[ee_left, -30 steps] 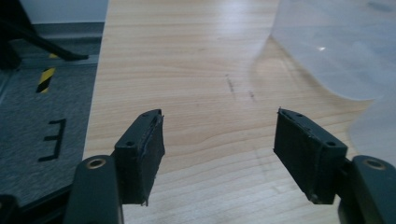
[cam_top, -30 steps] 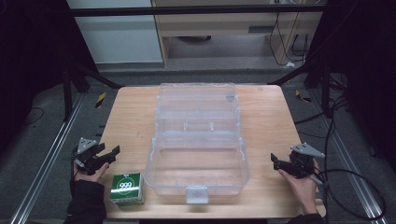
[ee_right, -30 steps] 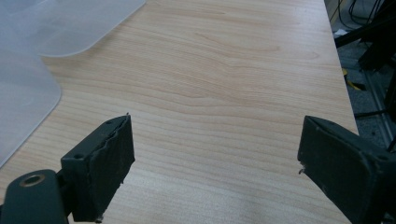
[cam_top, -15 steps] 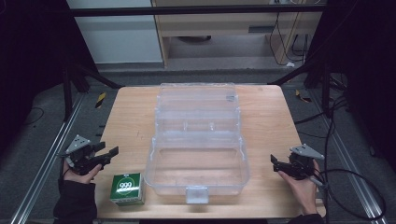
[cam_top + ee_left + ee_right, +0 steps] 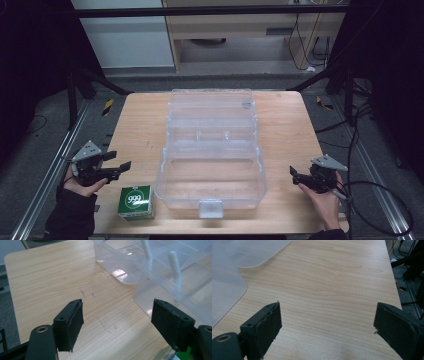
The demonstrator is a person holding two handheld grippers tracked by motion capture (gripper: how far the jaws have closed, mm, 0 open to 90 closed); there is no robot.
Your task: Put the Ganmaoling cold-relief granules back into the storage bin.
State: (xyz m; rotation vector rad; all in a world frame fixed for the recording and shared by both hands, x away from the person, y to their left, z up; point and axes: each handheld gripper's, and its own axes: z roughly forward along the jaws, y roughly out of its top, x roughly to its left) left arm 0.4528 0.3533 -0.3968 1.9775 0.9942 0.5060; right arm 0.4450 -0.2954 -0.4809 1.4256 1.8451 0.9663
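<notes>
Wooden table [image 5: 135, 125] — left gripper [image 5: 119, 165] just opening, empty, beside green box [image 5: 136, 202]; right gripper [image 5: 295, 175] apart, empty.

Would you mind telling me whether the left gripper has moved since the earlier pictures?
Yes. The left gripper shifted left, away from the green box, its fingers just opening with nothing between them.

counter [image 5: 135, 130]: pale wood grain, smooth, matt
box [image 5: 212, 165]: clear plastic, glossy
carton [image 5: 136, 202]: green printed card, slight sheen
gripper pads [image 5: 72, 322]: black, matt, rough-edged

Both grippers [image 5: 120, 167] [image 5: 295, 176] parted (left newly)
</notes>
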